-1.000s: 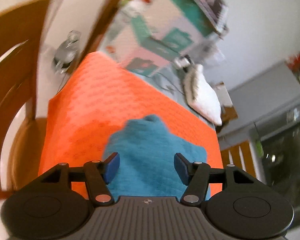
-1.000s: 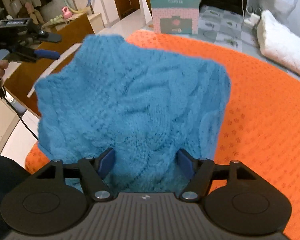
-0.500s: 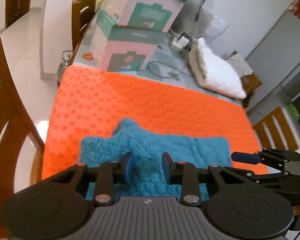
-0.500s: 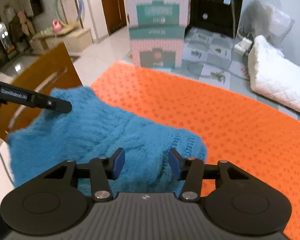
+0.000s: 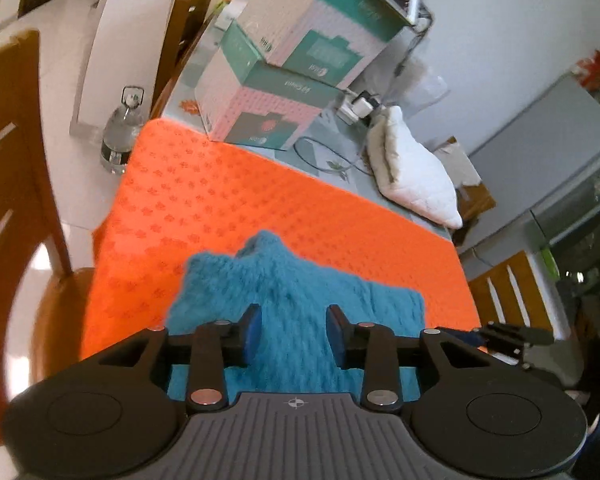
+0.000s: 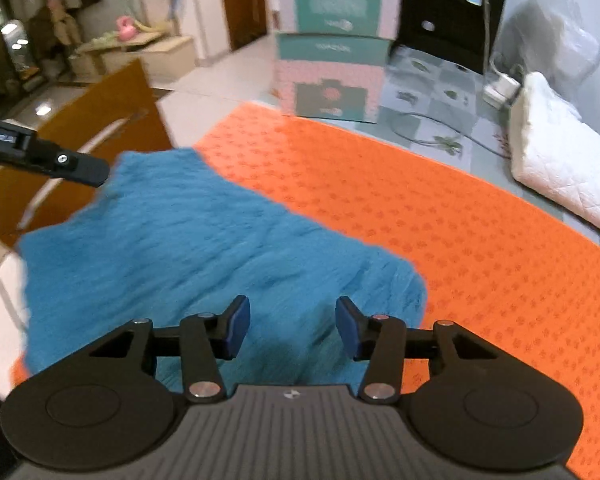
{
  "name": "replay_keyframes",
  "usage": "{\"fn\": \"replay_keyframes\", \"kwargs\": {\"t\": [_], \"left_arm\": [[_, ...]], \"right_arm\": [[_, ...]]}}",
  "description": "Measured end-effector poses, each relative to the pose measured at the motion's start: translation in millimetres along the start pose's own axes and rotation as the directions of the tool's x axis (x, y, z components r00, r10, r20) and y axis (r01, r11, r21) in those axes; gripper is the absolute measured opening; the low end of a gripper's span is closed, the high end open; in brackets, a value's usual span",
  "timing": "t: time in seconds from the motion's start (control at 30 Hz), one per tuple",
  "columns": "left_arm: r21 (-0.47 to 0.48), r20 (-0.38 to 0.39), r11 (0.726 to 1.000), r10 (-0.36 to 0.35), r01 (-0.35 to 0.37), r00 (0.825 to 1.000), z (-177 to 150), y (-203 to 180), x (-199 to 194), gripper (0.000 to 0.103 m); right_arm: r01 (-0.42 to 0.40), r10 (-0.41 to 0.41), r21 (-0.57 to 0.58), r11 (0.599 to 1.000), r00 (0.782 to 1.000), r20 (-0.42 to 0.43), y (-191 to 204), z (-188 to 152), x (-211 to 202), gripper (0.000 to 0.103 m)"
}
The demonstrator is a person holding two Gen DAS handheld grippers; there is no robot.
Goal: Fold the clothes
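Sweater (image 6: 188, 256) is what we are folding, a fuzzy blue knit one. It lies on the orange mat (image 6: 440, 216) that covers the desk, at the mat's near edge, far from the two stacked boxes (image 5: 284, 80) at the mat's back edge. A white pillow (image 6: 560, 168) sits past the mat's far side, well apart from the sweater.

Our left gripper (image 5: 294, 330) has its fingers (image 5: 252, 326) a little apart and opening. Blue knit shows between them, but we cannot tell for sure if the pads press on it. Our right gripper (image 6: 290, 326) has its fingers (image 6: 236, 320) apart too, with knit bunched between them. The pads look like they stand just off the wool, so we think it is let go, not pinched.

The sweater looks partly folded already, a thick lumpy shape with one corner sticking out toward the boxes. We think we are between folds, picking a new place to grab.

Next we need to pinch two edges of the sweater on one side, lift them, and lay them over the rest. Thick wool slips, so we should bite deep.
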State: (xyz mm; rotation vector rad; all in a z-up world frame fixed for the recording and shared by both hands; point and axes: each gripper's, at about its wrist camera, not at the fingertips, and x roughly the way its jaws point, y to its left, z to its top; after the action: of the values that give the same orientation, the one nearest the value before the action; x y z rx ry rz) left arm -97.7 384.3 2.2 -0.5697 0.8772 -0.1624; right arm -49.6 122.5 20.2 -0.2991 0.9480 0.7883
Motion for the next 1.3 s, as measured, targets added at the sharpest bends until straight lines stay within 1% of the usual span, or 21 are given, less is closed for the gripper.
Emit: {"fn": "replay_keyframes", "kwargs": {"t": [0.07, 0.17, 0.2, 0.27, 0.33, 0.4, 0.43, 0.5, 0.6, 0.67, 0.73, 0.77, 0.87, 0.97, 1.07, 1.13, 1.17, 1.2, 1.23, 1.3], "left_arm": [[0.023, -0.005, 0.999, 0.024, -0.024, 1.0, -11, -1, -15, 0.037], [0.076, -0.029, 0.994, 0.079, -0.077, 0.996, -30, -4, -21, 0.037], [0.082, -0.04, 0.993, 0.083, -0.08, 0.996, -36, -3, -20, 0.037], [0.073, -0.067, 0.992, 0.107, -0.102, 0.992, -48, 2, -15, 0.037], [0.066, -0.081, 0.988, 0.146, -0.14, 0.986, -59, 9, -6, 0.037], [0.028, -0.09, 0.984, 0.179, -0.177, 0.98, -67, 20, 4, 0.037], [-0.007, -0.086, 0.984, 0.179, -0.181, 0.98, -71, 28, 9, 0.039], [-0.058, -0.071, 0.982, 0.173, -0.177, 0.982, -74, 36, 11, 0.039], [-0.106, -0.04, 0.981, 0.161, -0.164, 0.986, -75, 40, 8, 0.038], [-0.136, -0.007, 0.98, 0.147, -0.147, 0.989, -77, 38, -3, 0.039], [-0.168, 0.029, 0.977, 0.142, -0.135, 0.989, -81, 35, -15, 0.042], [-0.187, 0.045, 0.973, 0.142, -0.131, 0.989, -84, 35, -21, 0.047], [-0.268, 0.093, 0.957, 0.142, -0.112, 0.986, -97, 33, -38, 0.05], [-0.359, 0.138, 0.928, 0.157, -0.099, 0.978, -115, 31, -51, 0.057], [-0.458, 0.169, 0.884, 0.188, -0.092, 0.967, -137, 30, -59, 0.058], [-0.531, 0.188, 0.844, 0.206, -0.077, 0.96, -154, 33, -63, 0.058], [-0.566, 0.198, 0.822, 0.213, -0.066, 0.957, -162, 34, -65, 0.059], [-0.598, 0.208, 0.8, 0.216, -0.051, 0.954, -170, 36, -67, 0.059], [-0.629, 0.22, 0.776, 0.22, -0.033, 0.95, -178, 38, -69, 0.059], [-0.684, 0.251, 0.729, 0.222, 0.01, 0.942, -192, 43, -74, 0.059]], "right_arm": [[-0.046, 0.046, -0.013, 0.999, 0.999, -0.006, 7, -9, -15, 0.054], [-0.097, 0.096, -0.038, 0.995, 0.995, -0.03, 19, -25, -28, 0.054], [-0.109, 0.107, -0.045, 0.993, 0.993, -0.042, 23, -31, -30, 0.054], [-0.106, 0.102, -0.05, 0.993, 0.992, -0.072, 29, -41, -27, 0.054], [-0.088, 0.082, -0.064, 0.994, 0.992, -0.092, 32, -53, -17, 0.054], [-0.096, 0.092, -0.042, 0.994, 0.992, -0.086, 29, -61, -7, 0.059], [-0.106, 0.105, -0.014, 0.994, 0.991, -0.079, 25, -64, -2, 0.06], [-0.122, 0.122, 0.016, 0.992, 0.99, -0.068, 20, -65, 3, 0.06], [-0.136, 0.137, 0.015, 0.991, 0.987, -0.082, 17, -59, 1, 0.06], [-0.142, 0.142, 0.002, 0.99, 0.986, -0.086, 15, -53, -5, 0.06], [-0.146, 0.143, -0.032, 0.989, 0.987, -0.075, 17, -46, -15, 0.06], [-0.157, 0.153, -0.056, 0.986, 0.986, -0.071, 19, -42, -19, 0.06], [-0.218, 0.21, -0.14, 0.966, 0.975, -0.069, 30, -29, -30, 0.06], [-0.286, 0.272, -0.242, 0.927, 0.958, -0.089, 47, -18, -34, 0.061], [-0.339, 0.315, -0.341, 0.877, 0.941, -0.125, 68, -9, -32, 0.062], [-0.359, 0.327, -0.409, 0.839, 0.933, -0.149, 88, -4, -26, 0.062], [-0.366, 0.33, -0.442, 0.819, 0.931, -0.158, 99, -3, -22, 0.065], [-0.371, 0.332, -0.474, 0.799, 0.928, -0.166, 110, -2, -18, 0.071], [-0.372, 0.33, -0.501, 0.781, 0.928, -0.173, 120, -2, -14, 0.074], [-0.365, 0.313, -0.555, 0.747, 0.93, -0.19, 140, -4, -4, 0.076]]}}
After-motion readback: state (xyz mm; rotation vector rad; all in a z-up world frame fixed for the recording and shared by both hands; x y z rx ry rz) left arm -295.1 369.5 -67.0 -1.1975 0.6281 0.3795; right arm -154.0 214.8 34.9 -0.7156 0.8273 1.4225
